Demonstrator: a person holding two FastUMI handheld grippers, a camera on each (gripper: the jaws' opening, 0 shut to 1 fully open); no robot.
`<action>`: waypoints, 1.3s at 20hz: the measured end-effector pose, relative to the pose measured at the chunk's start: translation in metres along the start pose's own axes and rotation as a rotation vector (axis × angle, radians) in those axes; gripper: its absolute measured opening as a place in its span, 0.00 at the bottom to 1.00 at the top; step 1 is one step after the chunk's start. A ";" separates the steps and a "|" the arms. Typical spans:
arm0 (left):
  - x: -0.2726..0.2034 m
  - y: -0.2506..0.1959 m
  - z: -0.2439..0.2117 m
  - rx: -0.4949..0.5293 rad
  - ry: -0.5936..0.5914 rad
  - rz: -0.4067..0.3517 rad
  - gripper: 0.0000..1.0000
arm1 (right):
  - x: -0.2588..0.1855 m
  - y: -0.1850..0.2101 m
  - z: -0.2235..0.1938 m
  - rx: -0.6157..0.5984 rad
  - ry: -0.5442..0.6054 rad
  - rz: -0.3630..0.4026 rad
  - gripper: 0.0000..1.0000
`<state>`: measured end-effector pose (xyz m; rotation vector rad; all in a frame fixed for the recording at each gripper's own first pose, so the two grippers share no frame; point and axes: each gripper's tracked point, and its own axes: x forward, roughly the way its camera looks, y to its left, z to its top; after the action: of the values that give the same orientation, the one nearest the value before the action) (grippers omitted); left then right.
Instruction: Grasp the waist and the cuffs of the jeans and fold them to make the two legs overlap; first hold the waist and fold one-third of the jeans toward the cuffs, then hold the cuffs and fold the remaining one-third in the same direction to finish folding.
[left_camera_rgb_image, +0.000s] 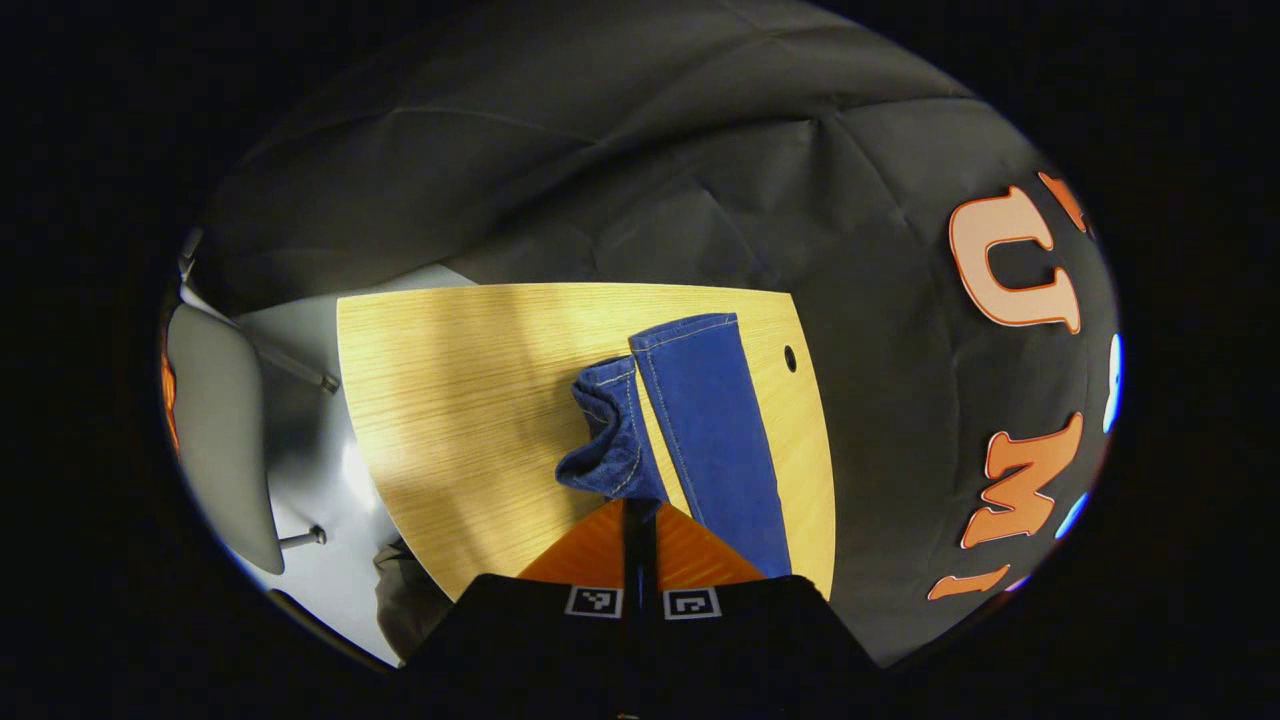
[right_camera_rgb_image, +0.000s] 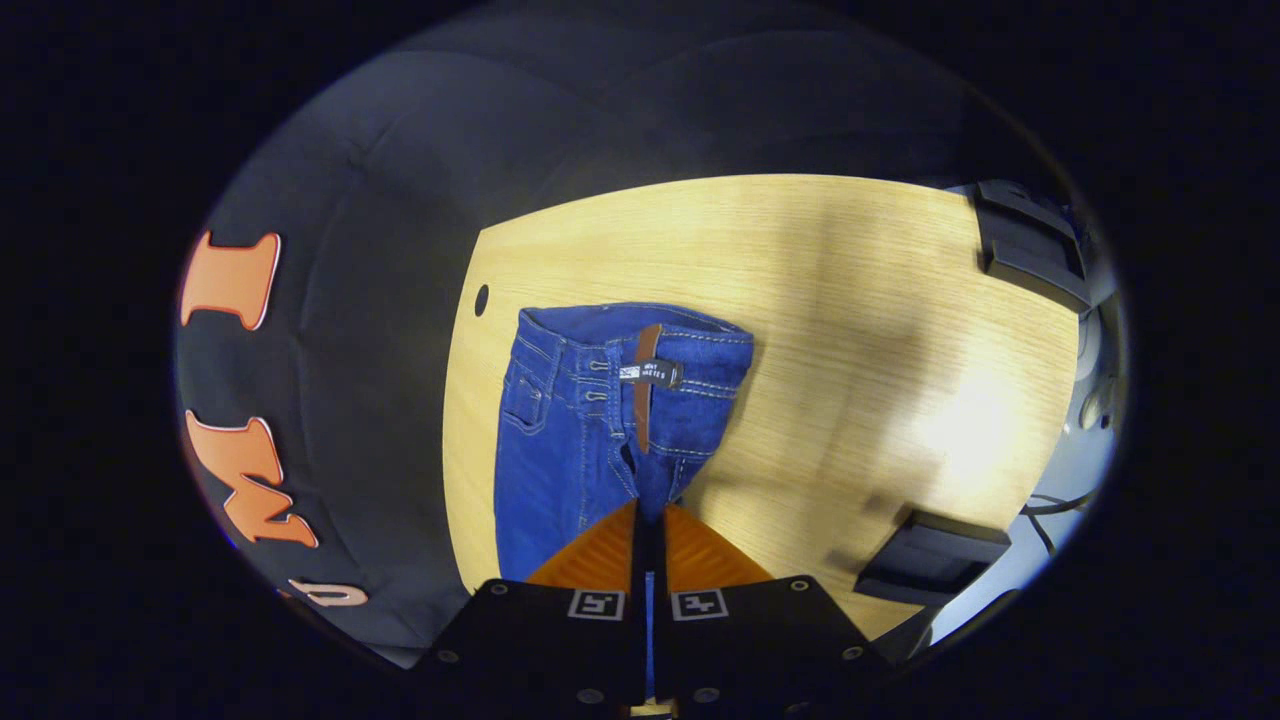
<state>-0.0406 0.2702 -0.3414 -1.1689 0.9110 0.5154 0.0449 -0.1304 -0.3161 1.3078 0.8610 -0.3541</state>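
In the left gripper view, my left gripper (left_camera_rgb_image: 638, 510) sits at the bottom centre of the frame, its two orange fingers (left_camera_rgb_image: 590, 550) pressed together on a bunched fold of the dark blue denim jeans (left_camera_rgb_image: 712, 430), pinching one leg's hem end so that the cloth lifts and crumples just above the fingertips. The other leg lies flat and straight, running from the fingertips up toward the upper centre of the frame, its stitched cuff (left_camera_rgb_image: 684, 330) near the far edge of the pale yellow wooden table (left_camera_rgb_image: 470, 400). A small dark round hole (left_camera_rgb_image: 790, 357) in the tabletop sits just right of that cuff. At the left of the frame a grey chair (left_camera_rgb_image: 222, 430) stands on the light floor beside the table. In the right gripper view, my right gripper (right_camera_rgb_image: 648, 512) is also at the bottom centre, its orange fingers closed on the jeans at the waist end, gripping the denim just below the fly. The waistband (right_camera_rgb_image: 640, 335) lies above the fingertips in the middle of the frame, with a brown leather patch (right_camera_rgb_image: 645, 385) and a small label on it, and a front pocket (right_camera_rgb_image: 525, 400) to the left. Two black block-shaped objects (right_camera_rgb_image: 1030, 245) rest at the right edge of the table, one in the upper right and one in the lower right.
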 end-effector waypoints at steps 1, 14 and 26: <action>0.001 -0.004 0.001 -0.019 0.014 0.011 0.01 | 0.001 0.014 0.001 0.007 -0.001 0.021 0.03; 0.079 -0.122 0.046 0.182 0.219 0.077 0.00 | 0.070 0.148 0.016 -0.043 -0.010 0.000 0.03; 0.159 -0.133 0.065 0.383 0.368 0.283 0.01 | 0.148 0.189 0.041 -0.066 0.000 -0.074 0.03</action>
<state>0.1710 0.2698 -0.3912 -0.7986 1.4372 0.3328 0.2827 -0.0848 -0.2918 1.2167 0.9153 -0.3808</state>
